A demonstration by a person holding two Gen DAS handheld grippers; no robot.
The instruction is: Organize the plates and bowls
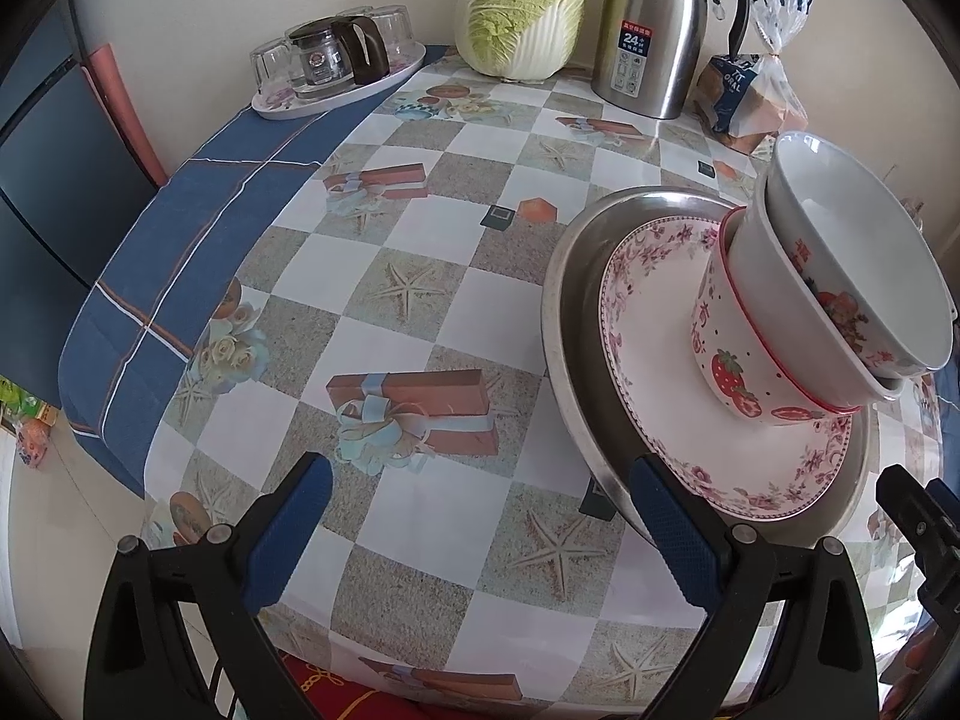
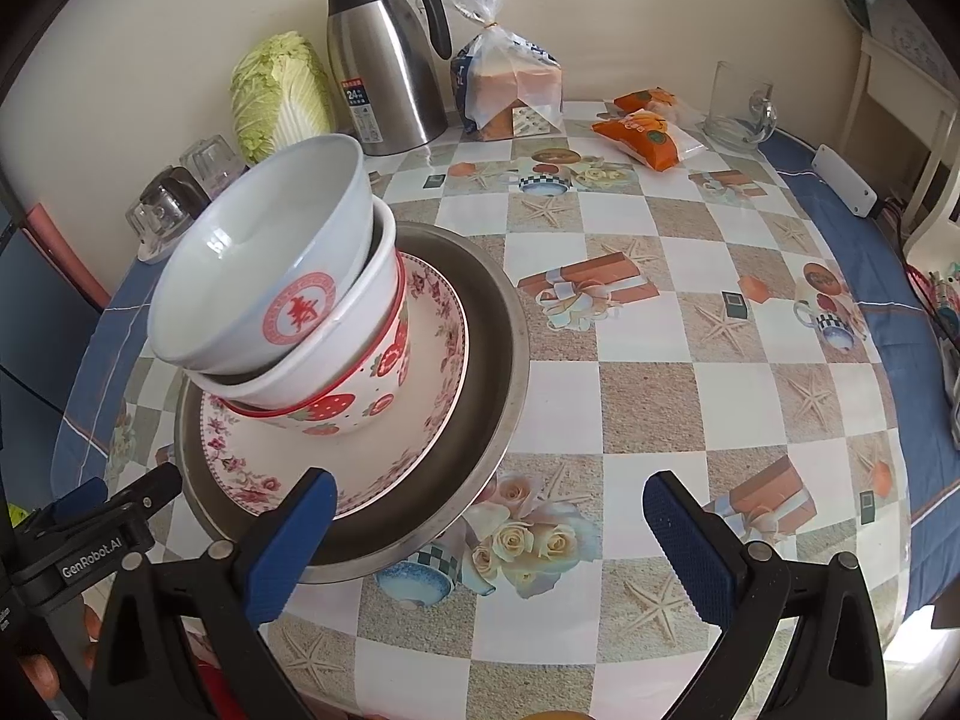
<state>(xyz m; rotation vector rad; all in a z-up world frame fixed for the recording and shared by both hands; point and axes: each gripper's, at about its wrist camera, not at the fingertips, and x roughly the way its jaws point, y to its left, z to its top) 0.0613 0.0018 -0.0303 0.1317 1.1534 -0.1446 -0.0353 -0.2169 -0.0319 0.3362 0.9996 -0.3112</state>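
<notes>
A: Nearest the cameras, what does the table [image 2: 690,396] show?

B: A checked oilcloth with starfish and gift-box prints over a blue cloth. The left gripper [image 1: 480,510] and the right gripper [image 2: 489,531] both hover above it with jaws spread wide, holding nothing.

A: And the dishes?

B: One stack near the front edge: a steel basin [image 2: 498,324], in it a floral plate [image 2: 384,468], then a strawberry bowl [image 2: 360,402], a plain white bowl [image 2: 372,294] and on top a tilted bowl with a red emblem [image 2: 252,264].

A: Farther back?

B: Against the wall stand a cabbage [image 1: 522,6], a steel thermos jug [image 1: 654,30] and bagged bread [image 2: 510,90].

A: Any differences between views?

B: The left view alone shows the tray of upturned glasses [image 1: 336,72] whole, far left; only the right shows orange snack packets [image 2: 648,138] and a glass mug [image 2: 741,108], far right.
</notes>
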